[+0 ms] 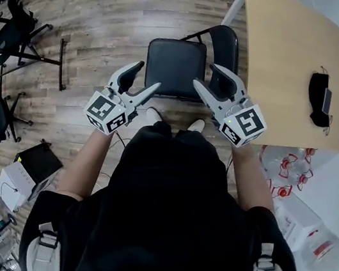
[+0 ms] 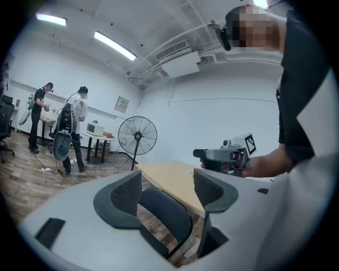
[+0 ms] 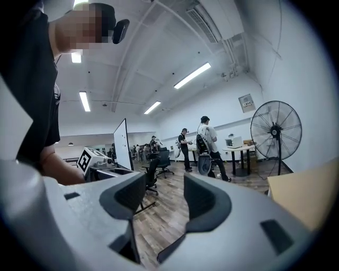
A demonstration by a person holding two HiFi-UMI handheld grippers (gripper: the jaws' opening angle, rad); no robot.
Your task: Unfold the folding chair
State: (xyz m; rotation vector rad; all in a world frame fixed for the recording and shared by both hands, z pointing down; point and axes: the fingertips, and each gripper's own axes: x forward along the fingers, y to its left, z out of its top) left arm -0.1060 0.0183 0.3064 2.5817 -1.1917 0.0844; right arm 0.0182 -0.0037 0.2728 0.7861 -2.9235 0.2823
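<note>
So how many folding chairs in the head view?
1: black padded metal-framed folding chair, standing on the wood floor beside the tan wooden table. Others may be hidden.

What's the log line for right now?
folding chair: seat down, beside table | left gripper: open, empty | right gripper: open, empty

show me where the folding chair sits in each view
Head view: chair upper centre, left of the wooden table.
Left gripper view: chair low centre, seen beyond the open jaws.
Right gripper view: not in it.
Shared landmark: the table, in all three.
</note>
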